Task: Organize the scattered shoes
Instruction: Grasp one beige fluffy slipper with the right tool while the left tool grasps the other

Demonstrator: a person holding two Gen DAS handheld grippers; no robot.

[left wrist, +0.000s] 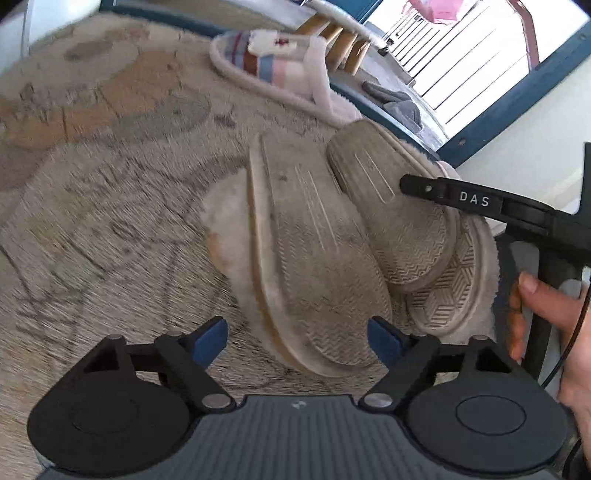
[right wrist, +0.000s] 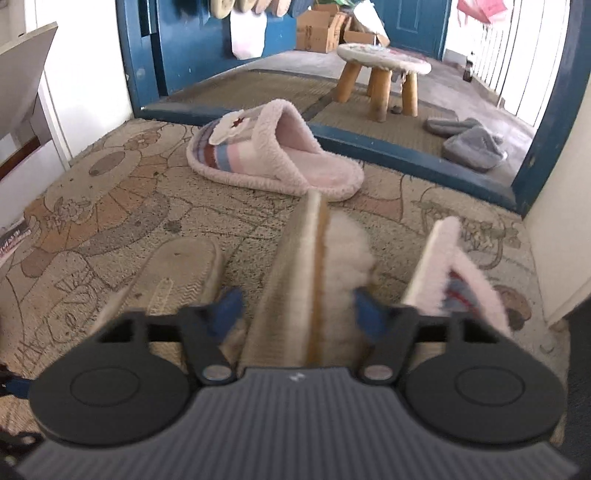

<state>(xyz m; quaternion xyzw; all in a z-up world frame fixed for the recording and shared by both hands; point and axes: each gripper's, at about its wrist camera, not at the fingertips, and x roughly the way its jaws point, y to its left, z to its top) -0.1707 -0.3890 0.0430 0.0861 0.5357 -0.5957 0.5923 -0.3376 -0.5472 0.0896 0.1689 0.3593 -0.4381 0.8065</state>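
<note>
Several fluffy slippers lie on a patterned rug (left wrist: 110,184). In the left wrist view my left gripper (left wrist: 297,338) is open just in front of a beige slipper (left wrist: 317,251) lying sole up. A second slipper sole (left wrist: 391,206) and a third sole (left wrist: 447,291) overlap beside it. My right gripper's finger (left wrist: 454,197) reaches over them. In the right wrist view my right gripper (right wrist: 297,306) is open around a beige slipper (right wrist: 314,266) standing on its edge. A striped pink slipper (right wrist: 454,273) stands on edge to its right, another sole (right wrist: 177,273) lies left, and a striped pink slipper (right wrist: 273,155) sits upright further off.
A blue door threshold (right wrist: 369,144) borders the rug's far side. Beyond it stand a wooden stool (right wrist: 384,70), a pair of grey slippers (right wrist: 465,140) and cardboard boxes (right wrist: 321,29). A white wall (right wrist: 554,221) closes the right side.
</note>
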